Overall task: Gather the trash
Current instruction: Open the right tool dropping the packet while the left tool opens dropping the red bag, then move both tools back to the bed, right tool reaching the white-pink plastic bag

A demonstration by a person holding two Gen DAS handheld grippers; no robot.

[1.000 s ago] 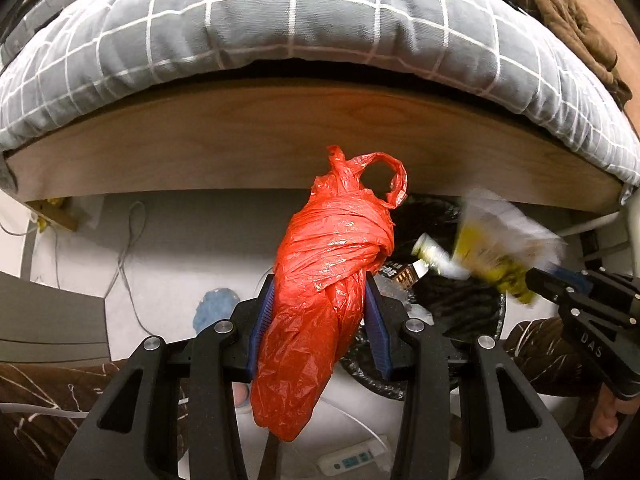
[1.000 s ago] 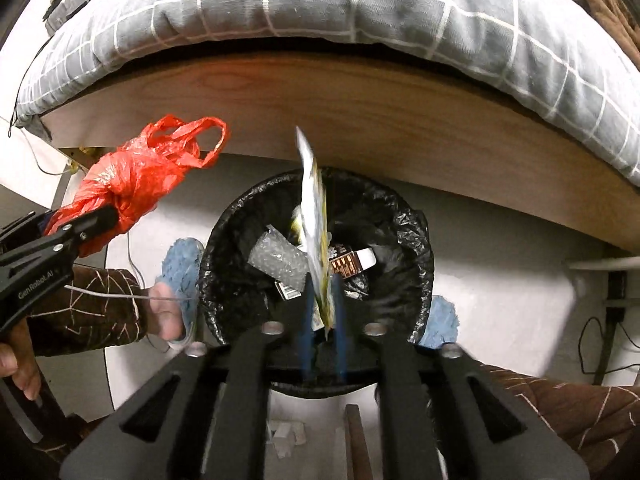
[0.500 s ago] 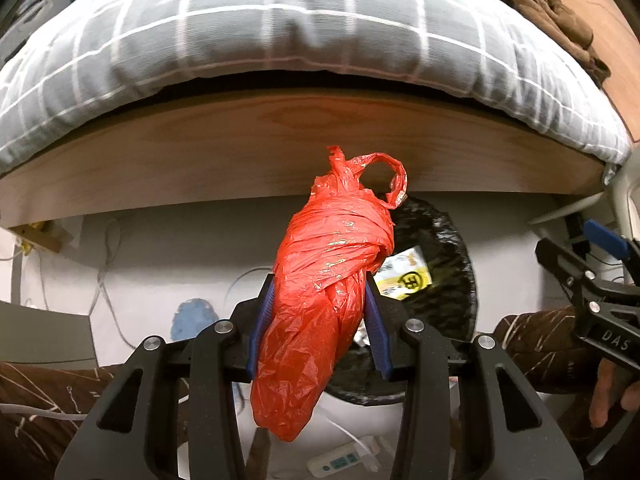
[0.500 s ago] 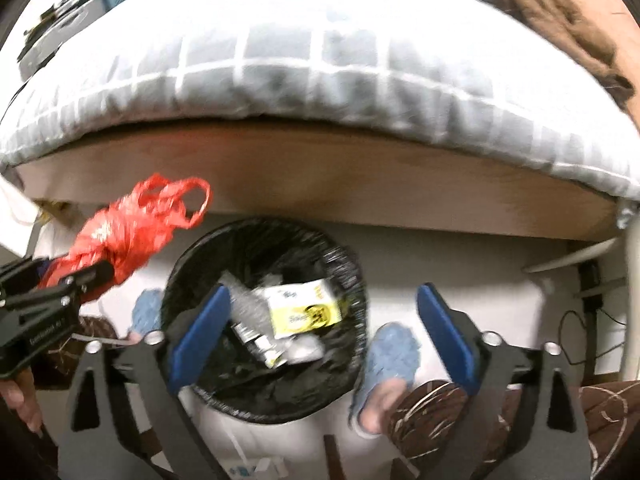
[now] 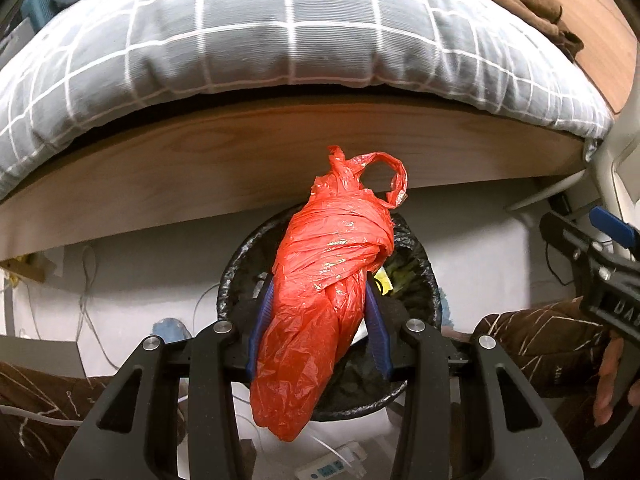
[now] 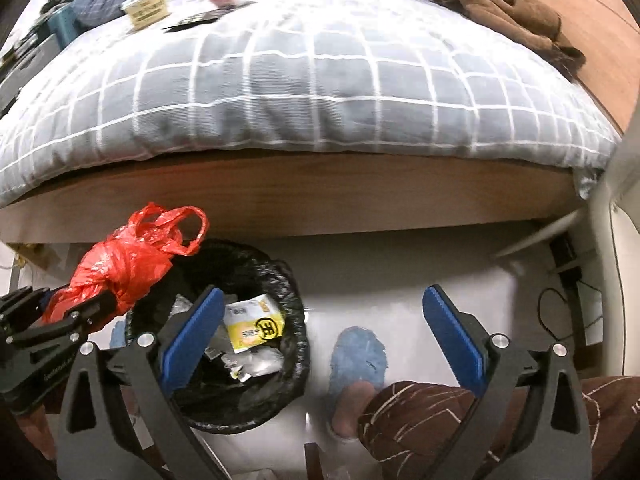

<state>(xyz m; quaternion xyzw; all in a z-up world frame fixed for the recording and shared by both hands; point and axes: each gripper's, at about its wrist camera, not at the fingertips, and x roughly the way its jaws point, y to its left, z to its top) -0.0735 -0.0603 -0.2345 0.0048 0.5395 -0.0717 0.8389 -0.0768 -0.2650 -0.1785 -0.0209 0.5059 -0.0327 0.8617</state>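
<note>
Two grippers hang over the floor beside the bed frame. Left gripper: jaws easing apart with the knotted red plastic bag still between the blue pads, directly above the black-lined trash bin. Right gripper: spread wide and empty, to the right of the bin, which contains a yellow wrapper.

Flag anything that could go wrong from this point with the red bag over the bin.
1. The left gripper is opening around the red plastic bag; in the right wrist view the bag sits over the black-lined trash bin's left rim rather than its middle, so it may catch the rim or land on the floor.
2. Its loose handle loop could snag on a pad.
3. The right gripper is open and empty near the slippered foot.
</note>
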